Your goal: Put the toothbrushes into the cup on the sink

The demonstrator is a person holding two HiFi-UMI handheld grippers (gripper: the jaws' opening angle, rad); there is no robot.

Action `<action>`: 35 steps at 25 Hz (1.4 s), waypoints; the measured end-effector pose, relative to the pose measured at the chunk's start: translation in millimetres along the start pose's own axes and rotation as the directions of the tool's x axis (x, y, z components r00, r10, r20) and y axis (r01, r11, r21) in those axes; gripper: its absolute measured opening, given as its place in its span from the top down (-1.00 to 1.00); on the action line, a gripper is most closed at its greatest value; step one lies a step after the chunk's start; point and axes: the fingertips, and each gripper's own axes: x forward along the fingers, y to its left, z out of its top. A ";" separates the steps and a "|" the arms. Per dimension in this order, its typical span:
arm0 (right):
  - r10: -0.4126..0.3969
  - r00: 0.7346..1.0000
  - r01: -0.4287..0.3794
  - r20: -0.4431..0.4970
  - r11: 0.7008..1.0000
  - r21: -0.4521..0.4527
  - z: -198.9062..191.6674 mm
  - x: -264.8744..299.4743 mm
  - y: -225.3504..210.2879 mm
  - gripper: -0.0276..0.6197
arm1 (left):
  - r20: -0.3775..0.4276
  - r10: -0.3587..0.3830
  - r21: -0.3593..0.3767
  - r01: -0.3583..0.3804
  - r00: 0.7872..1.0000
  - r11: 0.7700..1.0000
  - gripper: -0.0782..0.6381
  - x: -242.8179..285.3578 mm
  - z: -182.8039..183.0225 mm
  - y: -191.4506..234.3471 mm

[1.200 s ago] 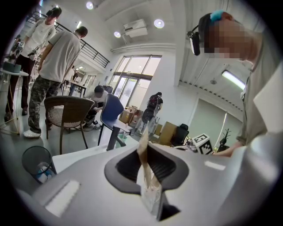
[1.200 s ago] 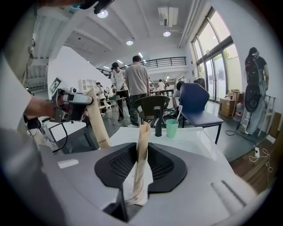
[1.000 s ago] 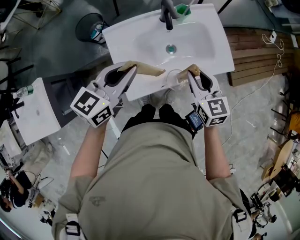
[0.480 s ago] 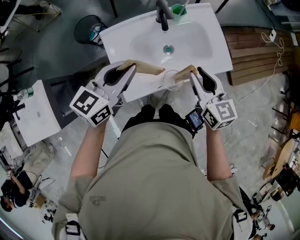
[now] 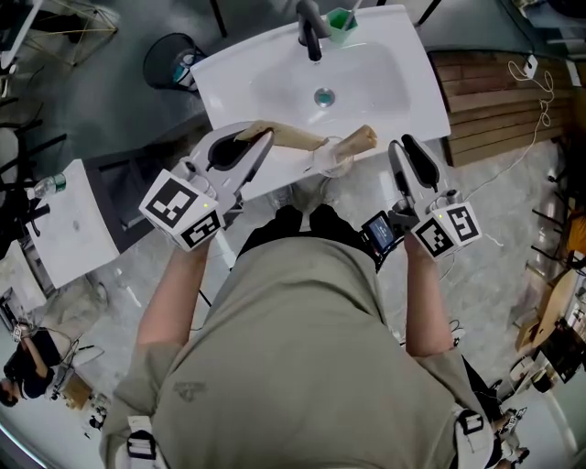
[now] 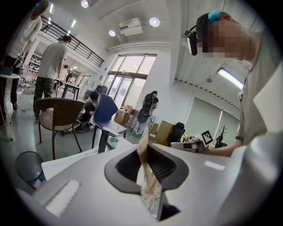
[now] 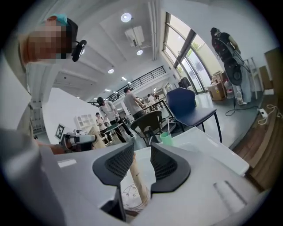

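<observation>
A clear glass cup [image 5: 331,158] stands on the front rim of the white sink [image 5: 275,82]. A tan paper-wrapped toothbrush [image 5: 360,139] leans in it, tip to the right. My right gripper [image 5: 401,148] is open, just right of the cup and touching nothing. In the right gripper view the wrapped toothbrush [image 7: 137,176] and cup [image 7: 132,196] show beyond the open right gripper [image 7: 142,152]. My left gripper [image 5: 256,137] is shut on a second wrapped toothbrush [image 5: 288,137] that reaches toward the cup. In the left gripper view the left gripper [image 6: 143,154] pinches that toothbrush [image 6: 146,176] above the cup [image 6: 152,201].
A dark faucet [image 5: 307,23] and a green cup [image 5: 341,20] holding a brush stand at the sink's back edge. The drain [image 5: 323,95] is mid-basin. A black bin [image 5: 174,57] is at the far left, wooden boards [image 5: 494,101] at the right, a white table [image 5: 69,220] at the left.
My right gripper let go of its wrapped toothbrush, which now leans in the glass cup, and drew back to the right. The left gripper and its toothbrush have barely moved.
</observation>
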 end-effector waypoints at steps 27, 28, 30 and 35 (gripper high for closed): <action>-0.039 0.994 0.045 -0.099 0.998 0.054 -36.6 -42.7 -30.4 0.58 | -0.164 0.053 0.079 -0.040 0.985 0.996 0.67 51.2 -53.9 -17.1; -0.036 0.994 0.042 -0.099 0.998 0.053 -37.2 -43.3 -31.6 0.58 | -0.169 0.060 0.083 -0.046 0.984 0.995 0.67 52.7 -55.9 -17.3; -0.034 0.994 0.040 -0.105 0.998 0.053 -37.8 -44.1 -33.5 0.58 | -0.176 0.073 0.085 -0.059 0.982 0.995 0.67 55.8 -60.3 -17.6; -0.033 0.993 0.039 -0.115 0.998 0.045 -37.5 -47.8 -38.0 0.58 | -0.187 0.099 0.090 -0.083 0.977 0.992 0.67 63.2 -69.3 -19.1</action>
